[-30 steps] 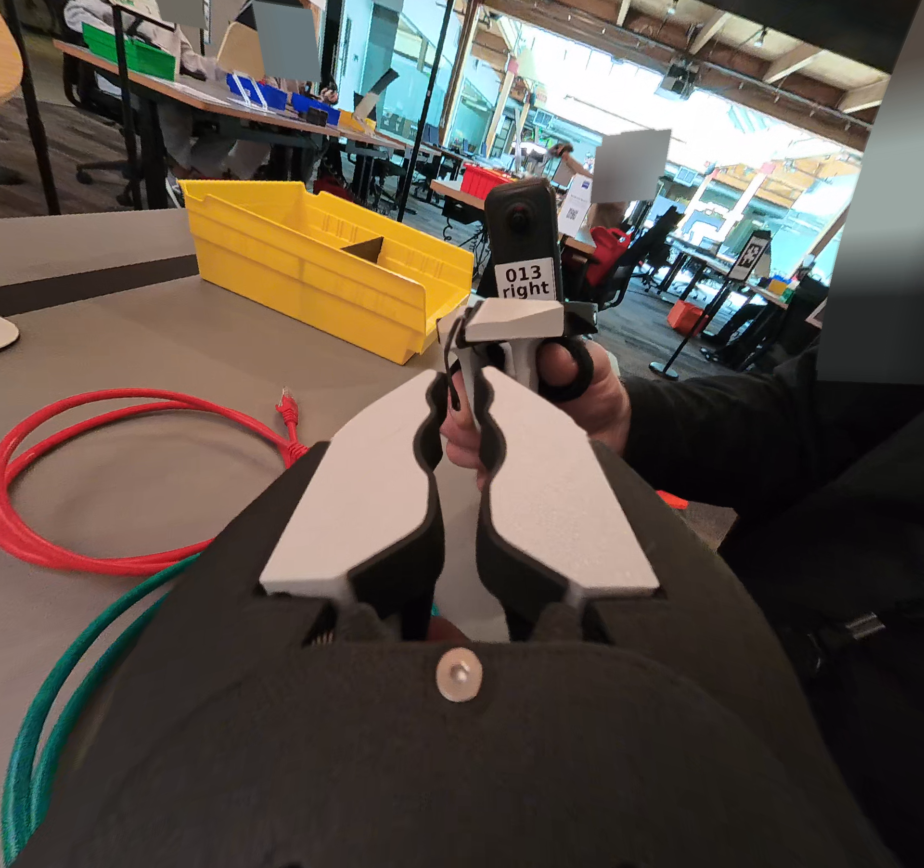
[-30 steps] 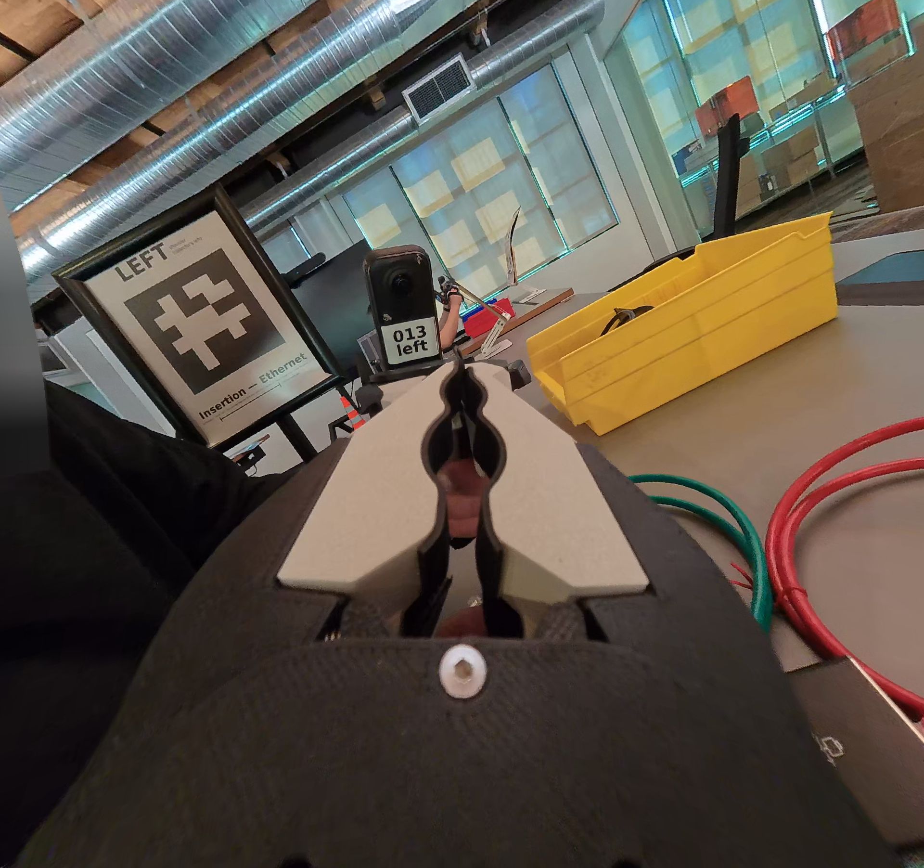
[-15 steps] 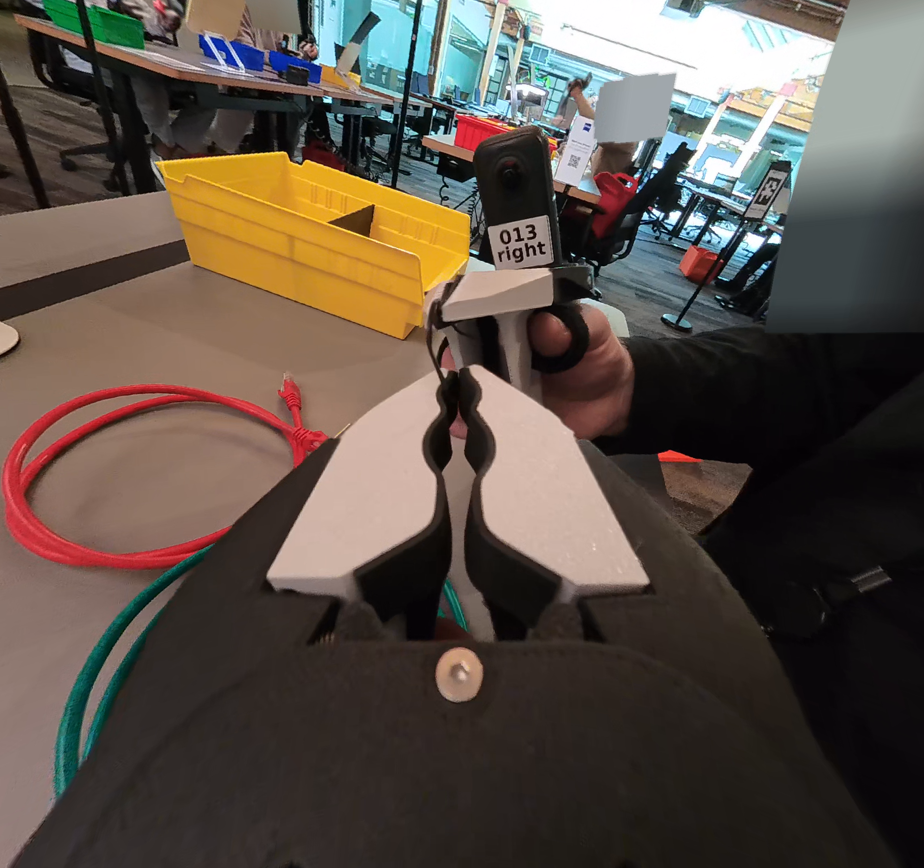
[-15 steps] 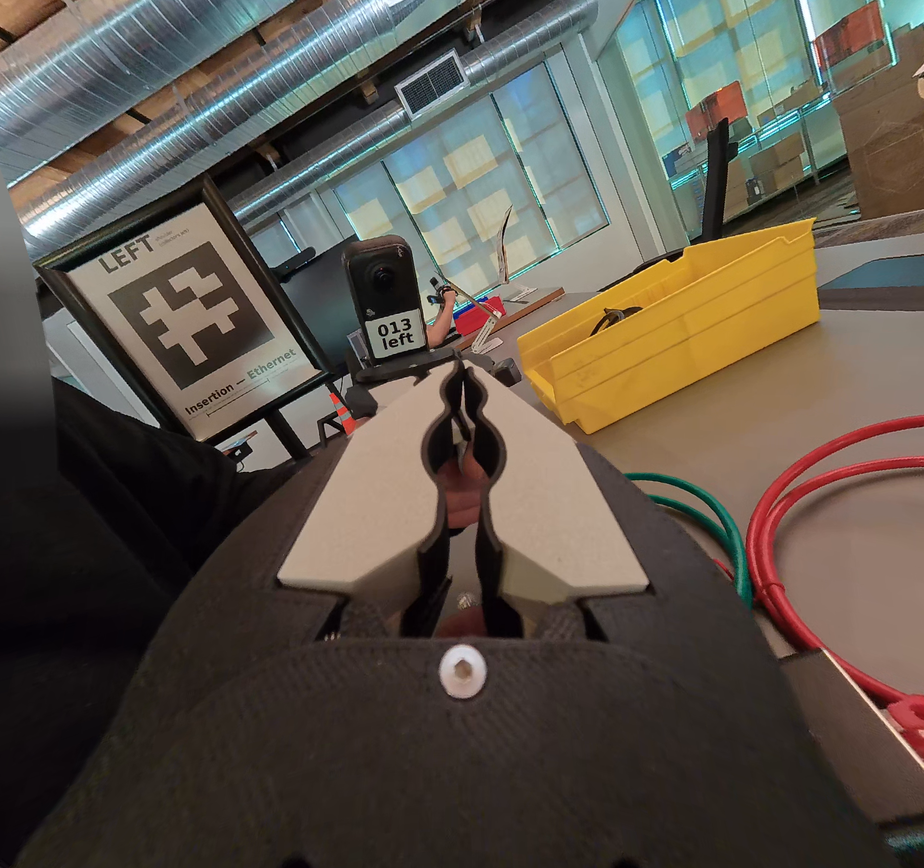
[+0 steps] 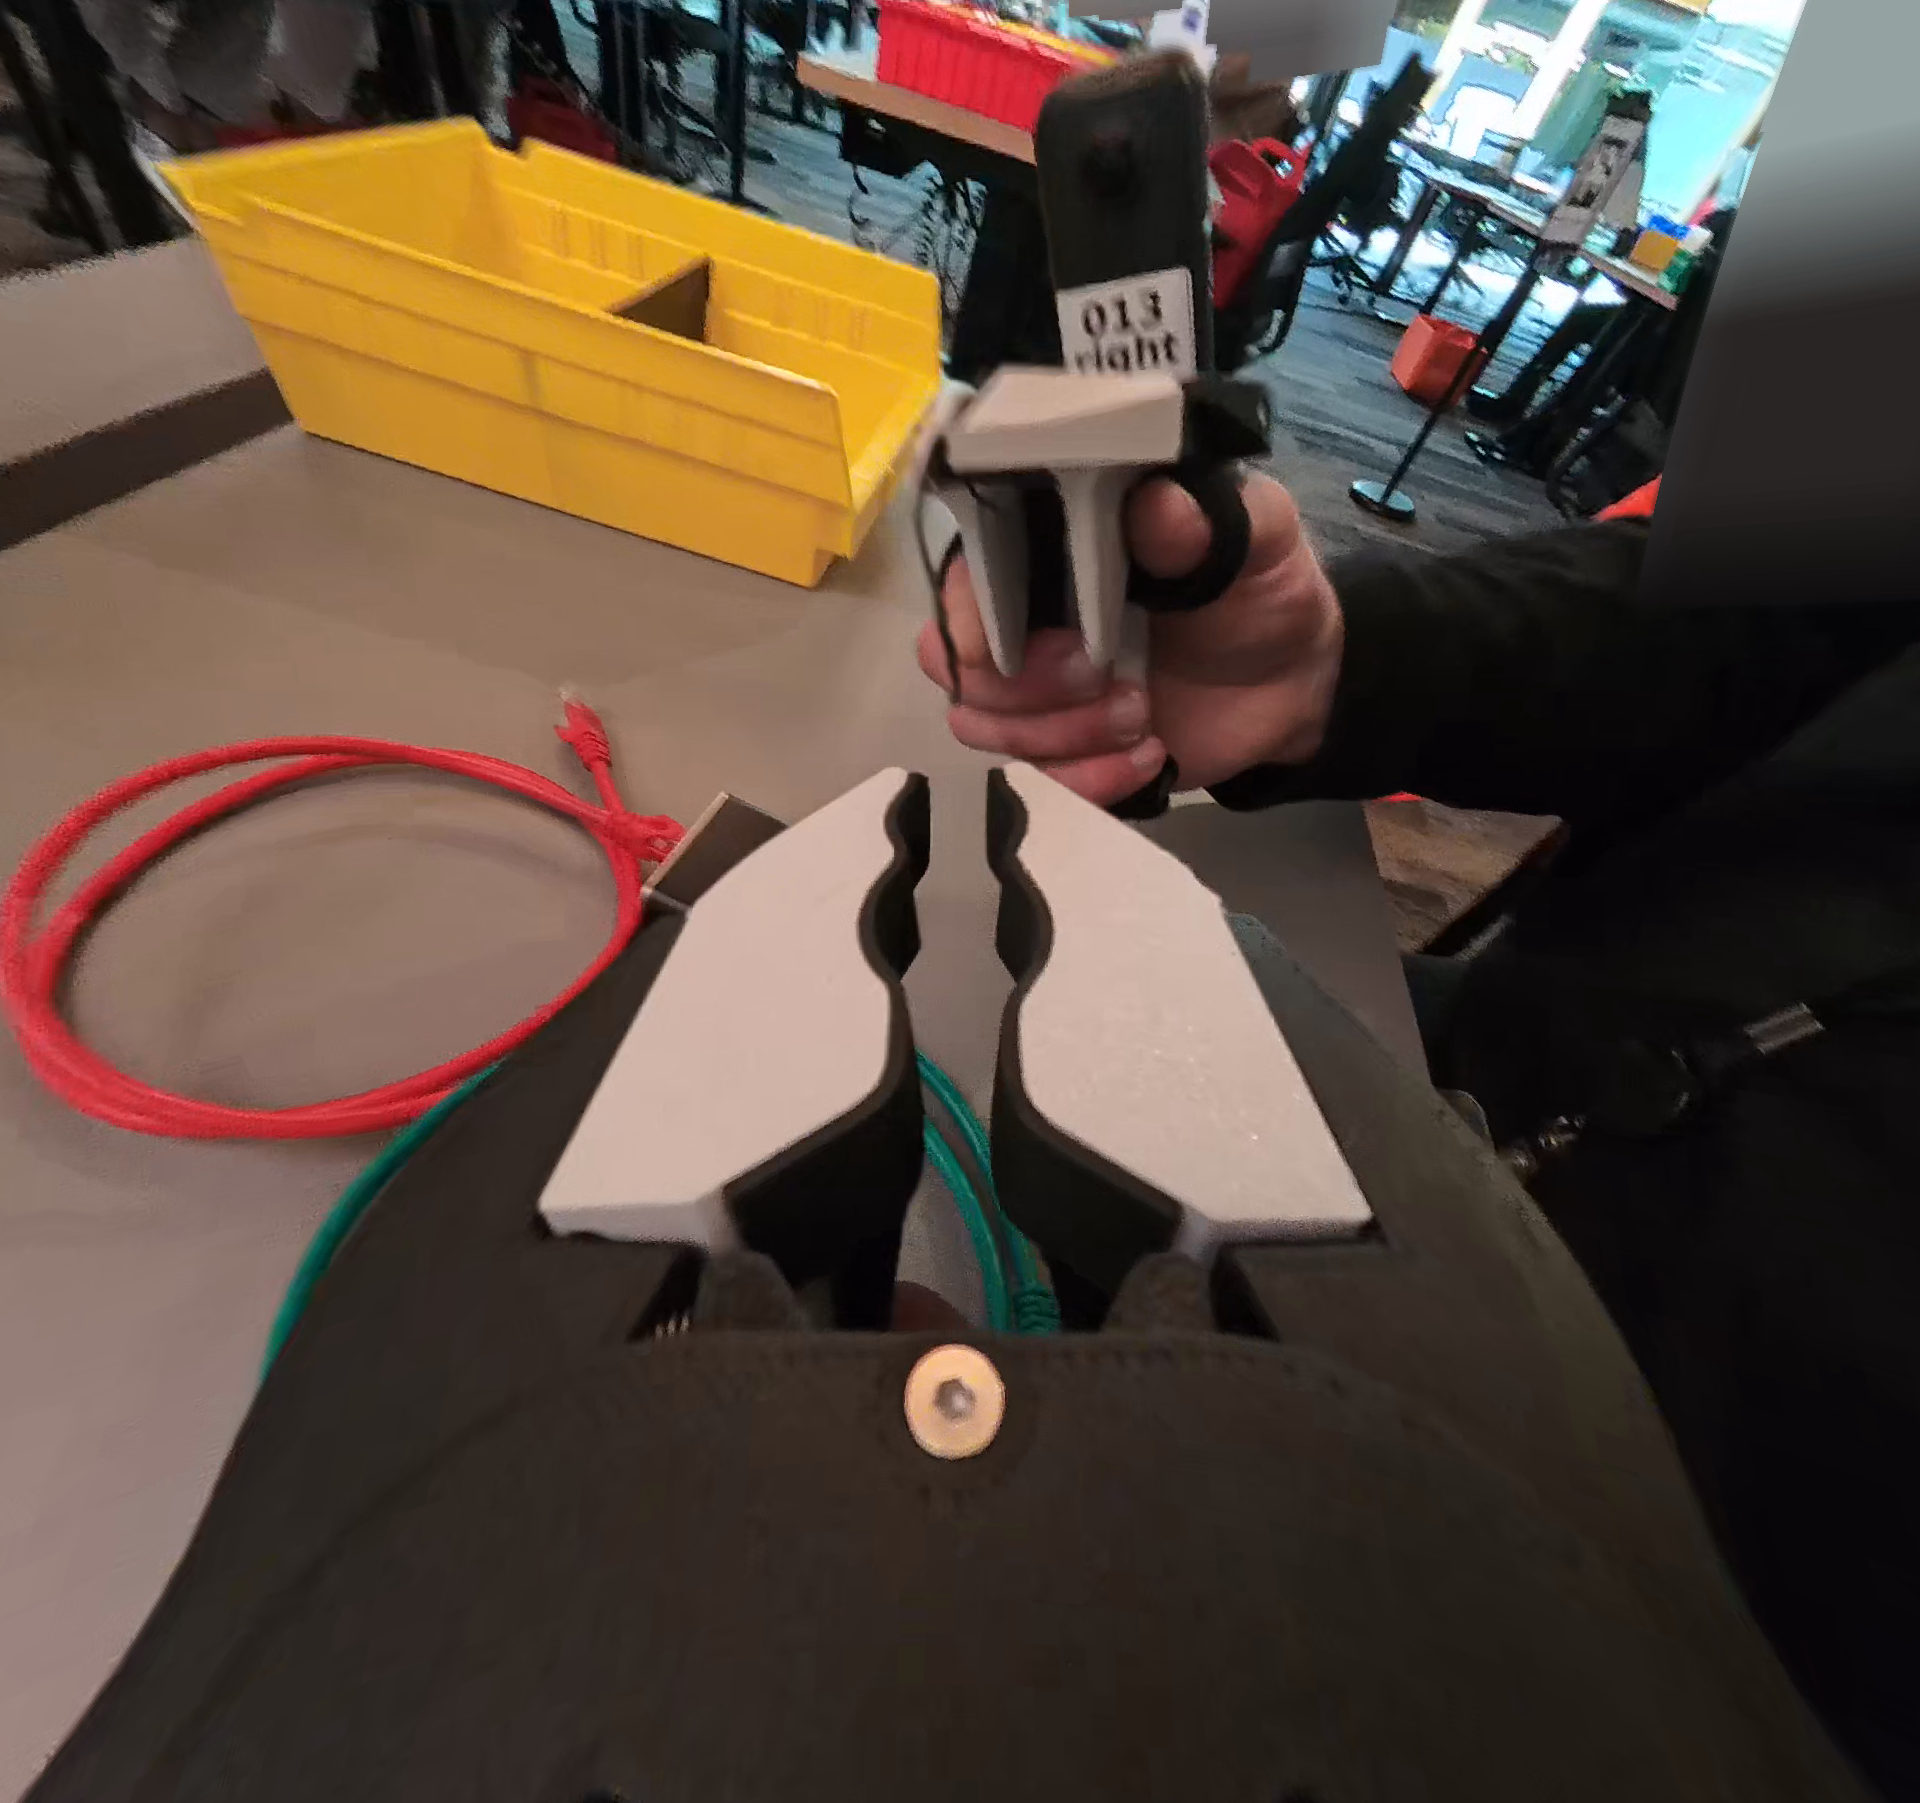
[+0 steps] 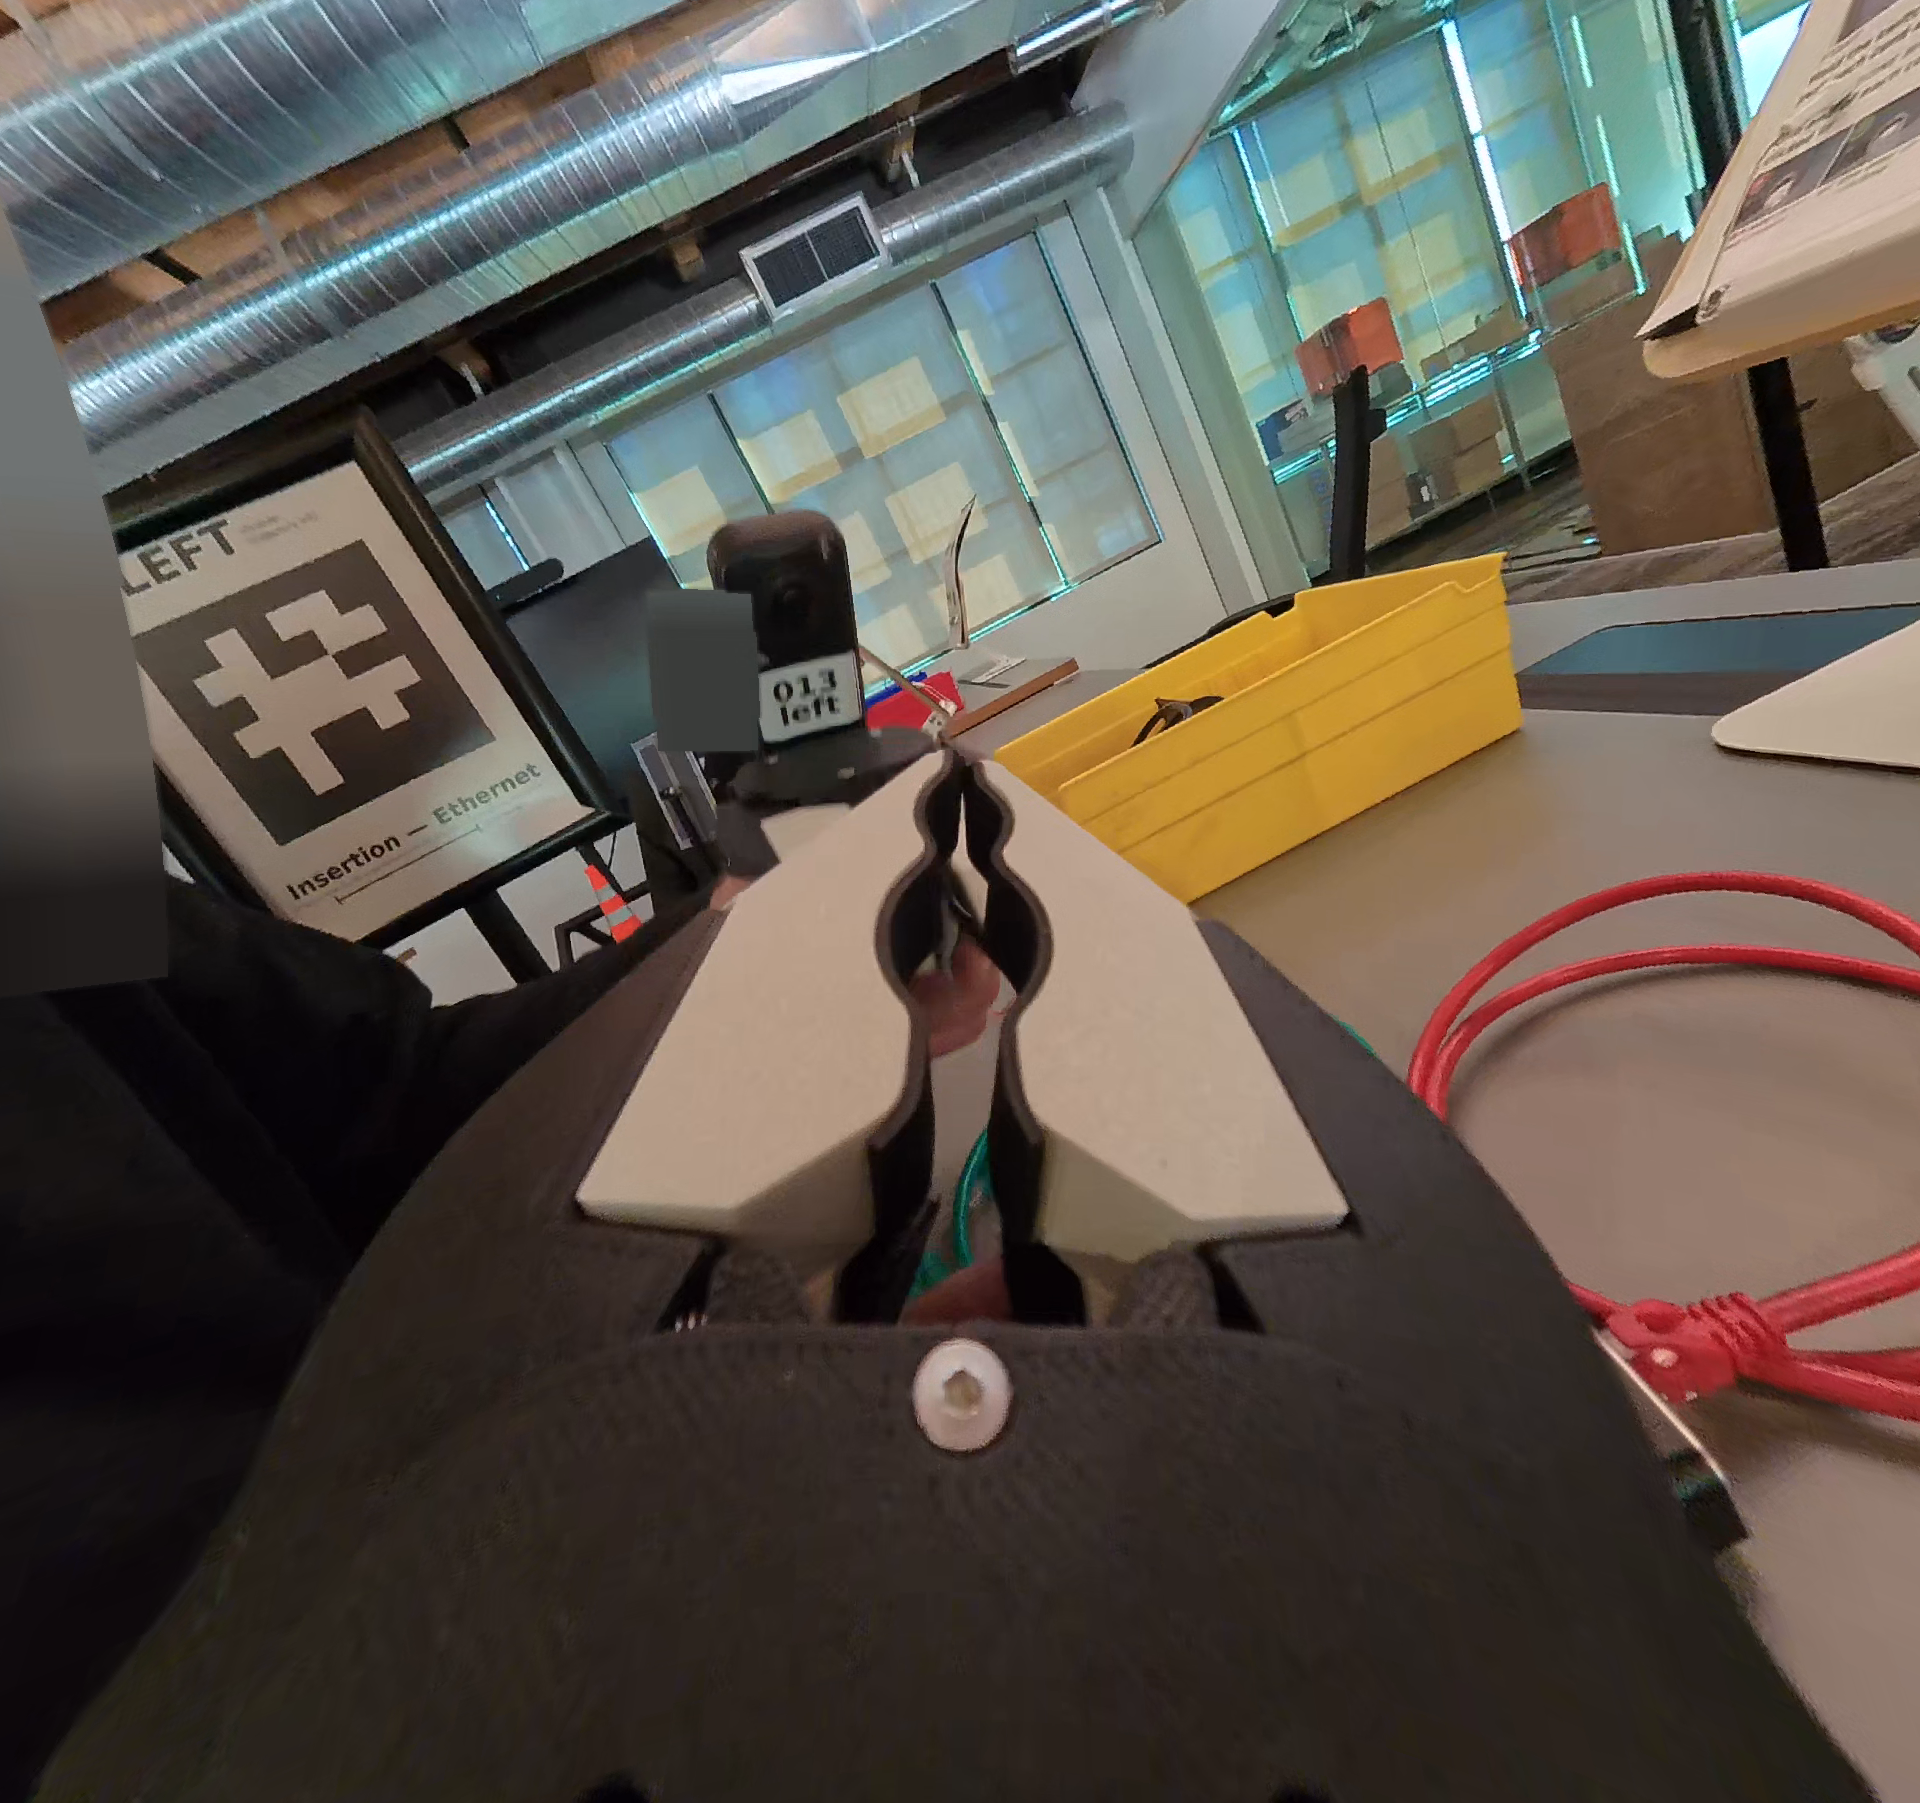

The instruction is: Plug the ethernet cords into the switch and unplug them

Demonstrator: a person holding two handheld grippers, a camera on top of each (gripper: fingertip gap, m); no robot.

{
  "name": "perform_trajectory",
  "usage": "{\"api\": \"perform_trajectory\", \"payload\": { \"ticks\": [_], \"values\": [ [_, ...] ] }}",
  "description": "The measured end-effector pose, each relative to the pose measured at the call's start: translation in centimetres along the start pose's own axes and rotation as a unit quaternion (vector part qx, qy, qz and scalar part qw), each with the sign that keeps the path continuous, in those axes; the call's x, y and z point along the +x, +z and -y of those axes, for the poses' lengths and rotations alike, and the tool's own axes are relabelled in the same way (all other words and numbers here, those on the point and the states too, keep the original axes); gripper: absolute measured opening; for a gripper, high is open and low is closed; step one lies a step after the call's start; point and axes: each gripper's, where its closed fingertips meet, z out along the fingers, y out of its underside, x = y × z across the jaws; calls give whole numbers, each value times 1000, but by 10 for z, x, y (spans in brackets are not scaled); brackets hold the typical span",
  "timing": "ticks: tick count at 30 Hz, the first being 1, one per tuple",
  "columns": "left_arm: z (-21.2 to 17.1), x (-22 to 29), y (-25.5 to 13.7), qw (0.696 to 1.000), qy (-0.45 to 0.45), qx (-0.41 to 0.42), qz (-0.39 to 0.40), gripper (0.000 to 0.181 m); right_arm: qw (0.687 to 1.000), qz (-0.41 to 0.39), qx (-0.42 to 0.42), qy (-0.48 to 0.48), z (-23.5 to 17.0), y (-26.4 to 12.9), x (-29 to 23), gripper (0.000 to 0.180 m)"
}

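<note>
A red ethernet cord (image 5: 312, 751) lies coiled on the grey table (image 5: 312, 600). One red plug (image 5: 582, 719) lies free. The other red plug (image 5: 644, 828) sits at the corner of the dark switch (image 5: 727, 834), which is mostly hidden under my left gripper. A green cord (image 5: 966, 1182) runs under my left gripper (image 5: 956, 797), which is slightly open and empty above the table. My right gripper (image 6: 958, 766) is shut and empty, held up facing the left one; it also shows in the left wrist view (image 5: 1044, 600). The red cord (image 6: 1662, 922) and its plug (image 6: 1683, 1348) at the switch edge (image 6: 1662, 1441) lie to its right.
A yellow bin (image 5: 540, 371) with a divider stands at the back of the table and shows in the right wrist view (image 6: 1299, 745). A white stand base (image 6: 1849, 714) sits at the far right. A framed sign (image 6: 312, 714) stands off the table's left side. Both grippers' tips are roughly 15 cm from the dark switch (image 5: 727, 834).
My left gripper has opened a little and tipped down toward the table, showing the switch corner. My right gripper has stayed shut and swung a little toward the cords.
</note>
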Motion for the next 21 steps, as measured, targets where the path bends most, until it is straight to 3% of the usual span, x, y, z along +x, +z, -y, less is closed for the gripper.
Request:
{"api": "perform_trajectory", "payload": {
  "ticks": [5,8,15,21],
  "values": [
    [24,-5,-10,999,38,31,24,21,999,-9,-48,-17,-15,-5,1,0],
    [16,-1,2,997,71,-9,30,21,998,-9,-60,-13,-19,-7,0,0],
    [15,-3,7,998,53,1,18,4,997,-15,-77,-23,-25,-12,-1,0],
    [12,2,11,998,63,-16,4,5,997,-15,-71,-24,-23,-15,-3,0]
  ]
}}
